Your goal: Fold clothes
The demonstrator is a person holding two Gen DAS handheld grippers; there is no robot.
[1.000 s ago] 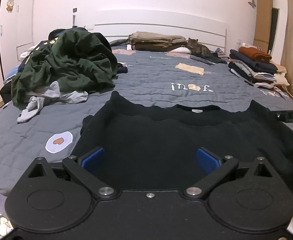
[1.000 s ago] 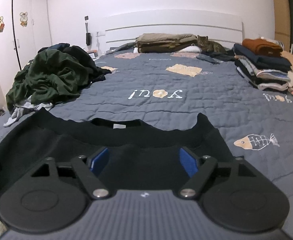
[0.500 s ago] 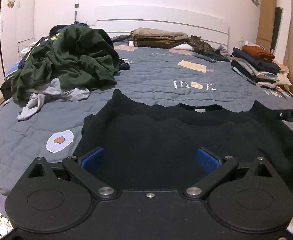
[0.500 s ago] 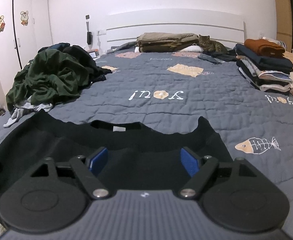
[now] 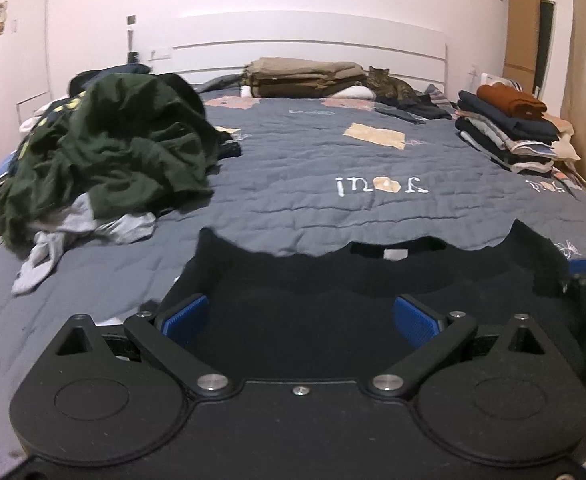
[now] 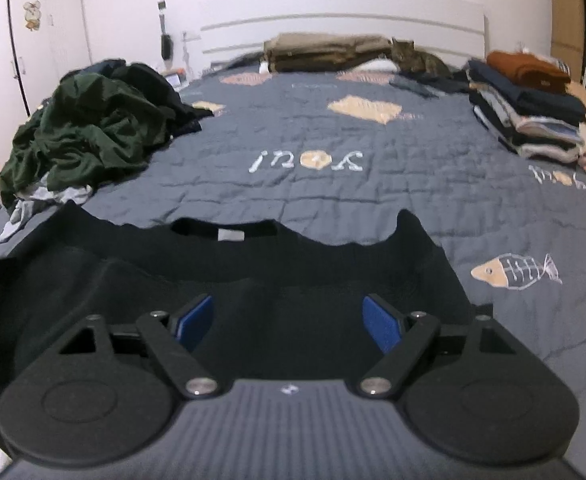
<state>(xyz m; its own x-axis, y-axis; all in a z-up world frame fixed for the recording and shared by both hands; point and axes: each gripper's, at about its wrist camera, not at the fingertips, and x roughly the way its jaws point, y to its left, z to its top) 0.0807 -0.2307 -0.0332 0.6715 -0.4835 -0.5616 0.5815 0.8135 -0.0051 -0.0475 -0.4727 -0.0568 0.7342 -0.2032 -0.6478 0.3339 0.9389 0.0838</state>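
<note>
Sweater (image 5: 333,300) lies nearest on bed (image 5: 313,160); heap (image 5: 109,148) left, folded stack (image 5: 509,128) right.

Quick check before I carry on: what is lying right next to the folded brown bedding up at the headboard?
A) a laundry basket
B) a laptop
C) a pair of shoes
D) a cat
D: a striped cat lies curled on the bed just to the right of the folded brown bedding, in front of the white headboard; both wrist views show it.
</note>
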